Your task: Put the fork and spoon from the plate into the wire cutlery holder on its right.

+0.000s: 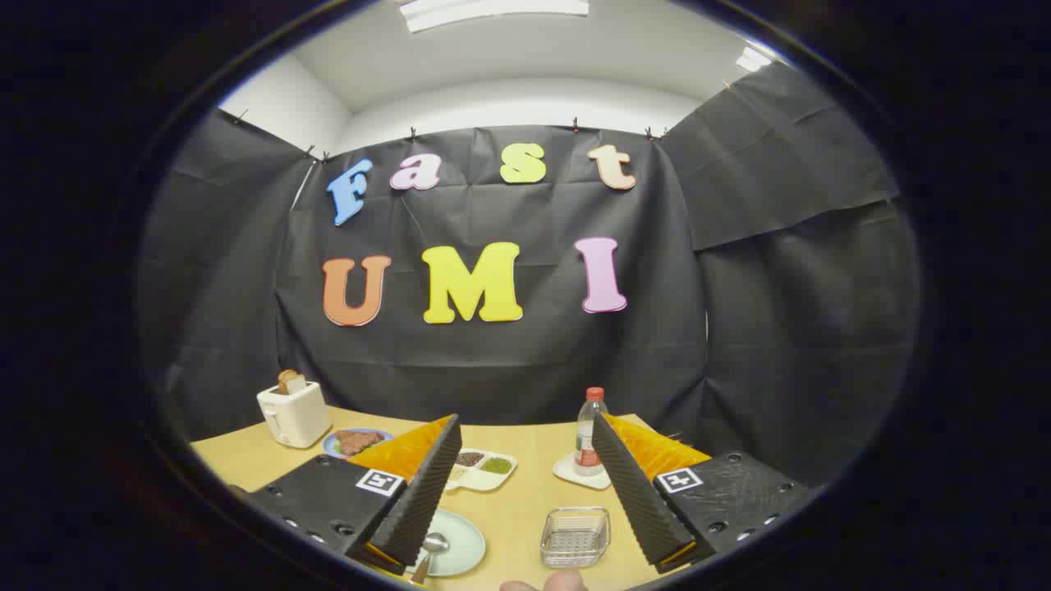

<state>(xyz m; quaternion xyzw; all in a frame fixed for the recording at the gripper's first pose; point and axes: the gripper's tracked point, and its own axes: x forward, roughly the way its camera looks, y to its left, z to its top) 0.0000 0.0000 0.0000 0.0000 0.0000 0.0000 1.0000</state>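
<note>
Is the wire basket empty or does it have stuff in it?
Empty: the wire cutlery holder shows only its bare mesh, while the spoon lies on the plate.
</note>
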